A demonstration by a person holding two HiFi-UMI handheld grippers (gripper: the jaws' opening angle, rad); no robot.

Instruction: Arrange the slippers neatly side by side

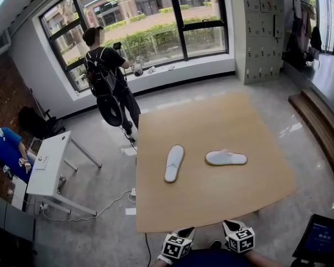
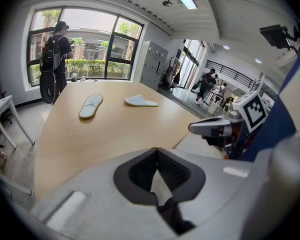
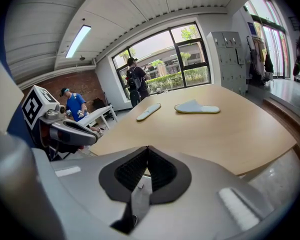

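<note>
White cloth slipper (image 1: 174, 163) and twin slipper (image 1: 226, 158) lie apart on tan wooden bench (image 1: 211, 121); left claw (image 1: 185, 232) and right claw (image 1: 230, 225), cropped at frame bottom, both closed, empty.

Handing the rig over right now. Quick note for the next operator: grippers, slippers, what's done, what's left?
Left gripper: shut, empty, held low by the table's near edge. Right gripper: the same.
Slippers: both on the table, apart. Left slipper points away from you; right slipper lies crosswise to it.
Done: nothing yet.
Left: turn one to match the other and bring them side by side.
</note>
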